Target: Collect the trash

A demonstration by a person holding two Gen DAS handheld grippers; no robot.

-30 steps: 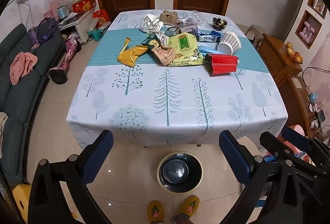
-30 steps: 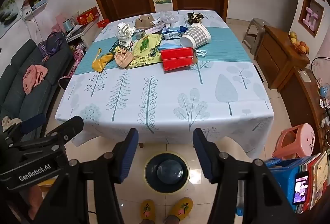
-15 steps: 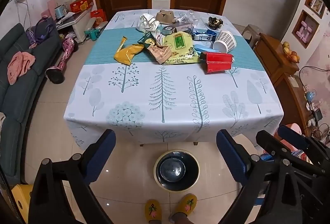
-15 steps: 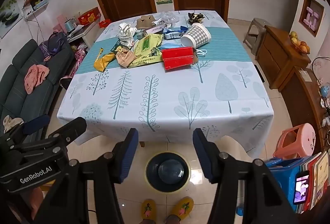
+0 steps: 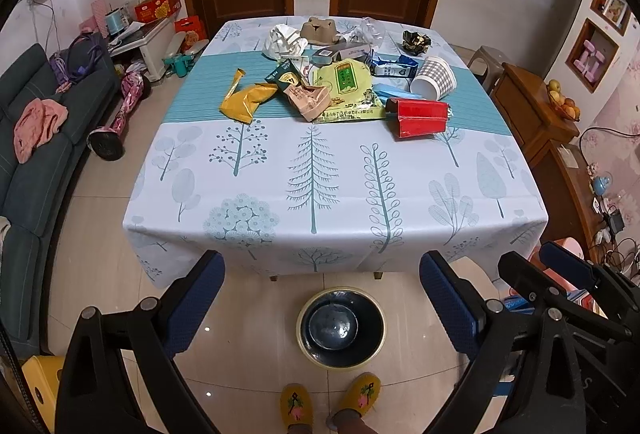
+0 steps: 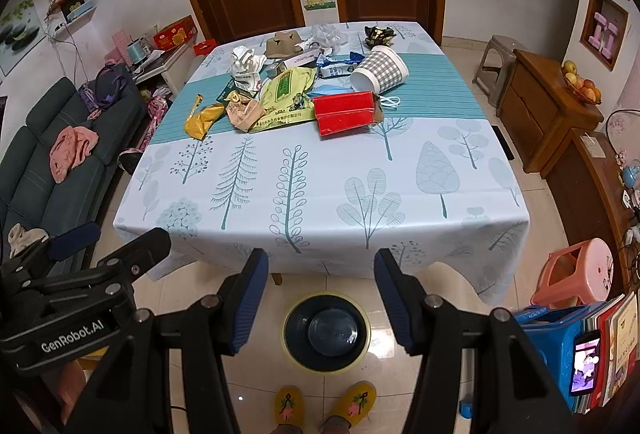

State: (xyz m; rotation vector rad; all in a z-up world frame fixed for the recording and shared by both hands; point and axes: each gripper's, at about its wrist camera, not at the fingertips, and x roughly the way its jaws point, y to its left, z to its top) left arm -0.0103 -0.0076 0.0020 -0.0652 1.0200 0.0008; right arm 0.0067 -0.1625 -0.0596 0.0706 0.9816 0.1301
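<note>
Right wrist view: right hand-held gripper (image 6: 318, 298) hangs with jaws apart, empty, above the floor bin (image 6: 327, 332). Left hand-held gripper (image 5: 322, 300) likewise gapes. Trash pile (image 6: 296, 90) lies ahead across the worktop (image 6: 320, 186), red box (image 6: 346, 112) nearest, lengthwise crosswise.

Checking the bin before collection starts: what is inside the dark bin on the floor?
The bin shows only its dark, shiny bottom; no trash is visible inside. Its rim hides a little of the inner wall.
</note>
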